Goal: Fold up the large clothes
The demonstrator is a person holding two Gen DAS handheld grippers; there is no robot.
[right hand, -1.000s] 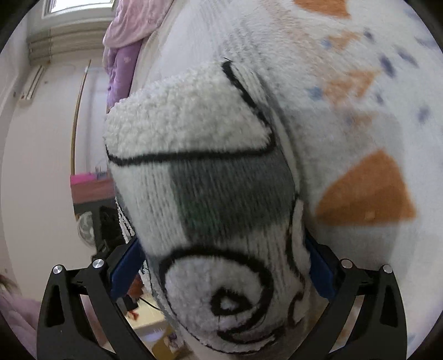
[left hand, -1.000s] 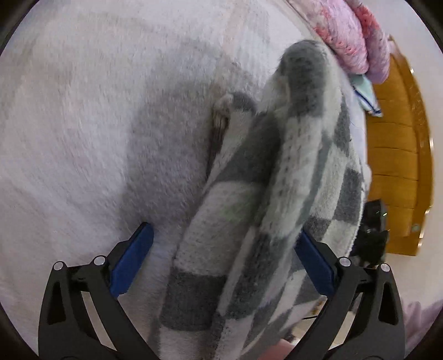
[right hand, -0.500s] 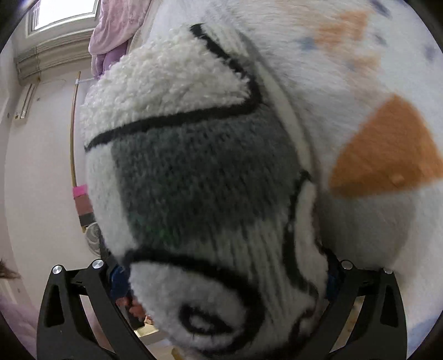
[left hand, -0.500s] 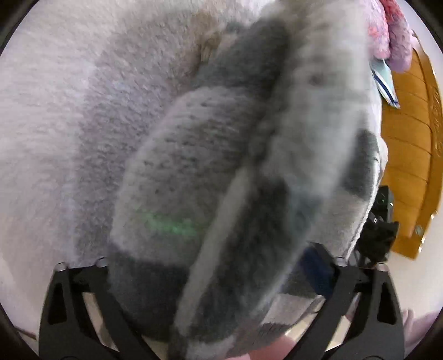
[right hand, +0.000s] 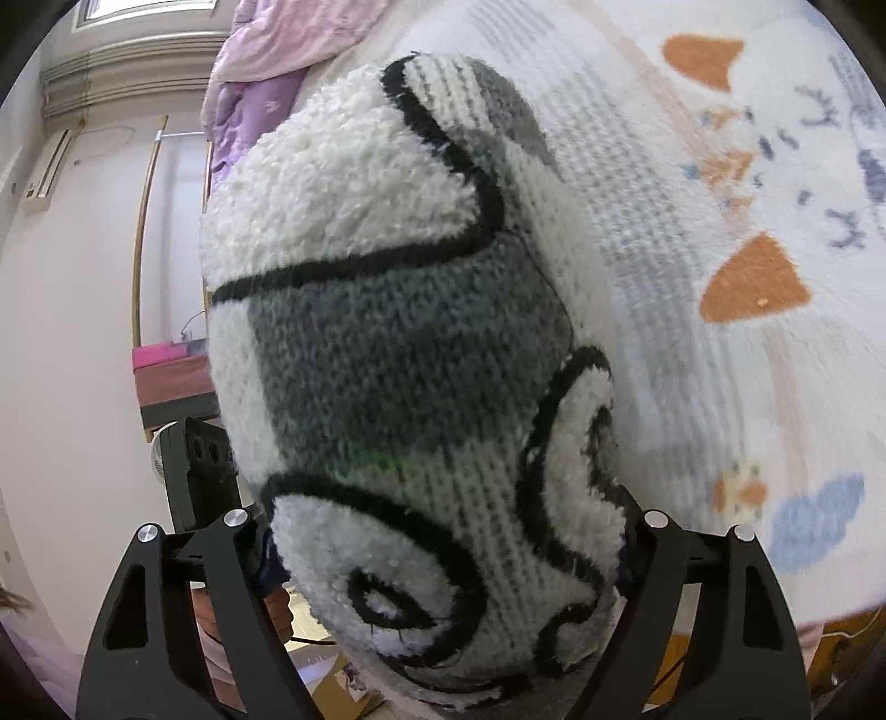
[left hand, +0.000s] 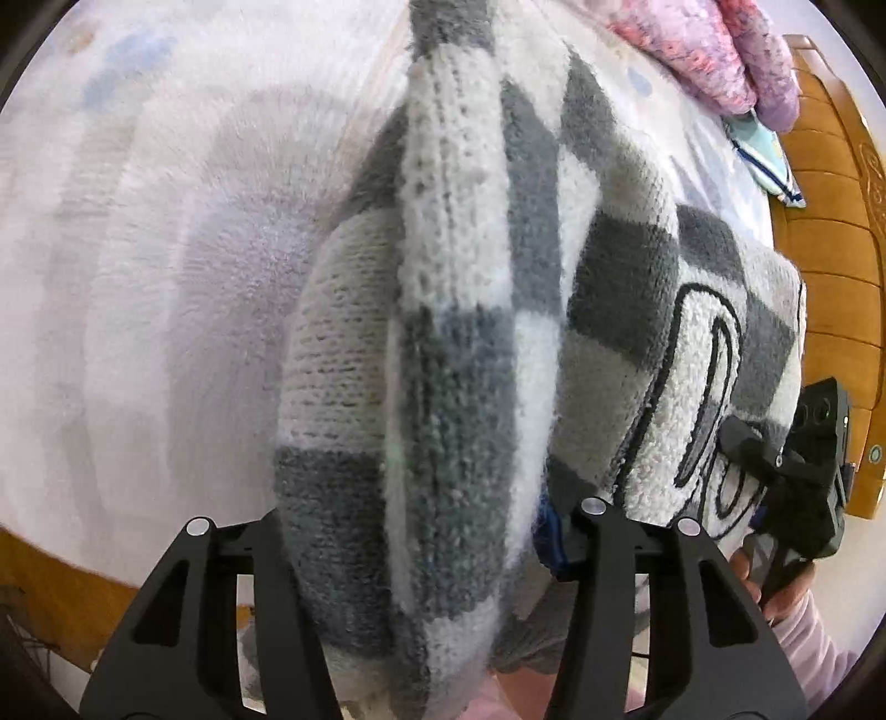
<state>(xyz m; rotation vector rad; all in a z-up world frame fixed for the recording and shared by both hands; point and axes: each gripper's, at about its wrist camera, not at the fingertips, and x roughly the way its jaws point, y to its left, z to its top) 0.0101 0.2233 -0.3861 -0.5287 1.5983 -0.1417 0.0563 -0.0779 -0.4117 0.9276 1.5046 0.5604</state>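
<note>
Gripping: both tongs clamped on the same bunched knit garment, one at each end of the fold edge
Left gripper: jaws closed in on a thick wad of the checked sweater; fabric fills the gap, so a firm pinch through several layers
Right gripper: jaws pressed against the sweater on both sides, on the part with white fuzzy patches and black outlines
Why held so: judged a two-point hold to carry one edge over as a fold; thick bunching keeps layers from slipping
Sweater place: raised off the bed, hanging from both tongs, far end drooping toward the bedspread
Other tong seen: right gripper visible at the sweater's far edge in left view
Bed: fuzzy white cover with orange and blue prints beneath
Surroundings: pink bedding at head end, wooden bed frame beside
Stage: judged mid-fold, not laid flat yet
Risk: bulky knit may sag or unroll when released
</note>
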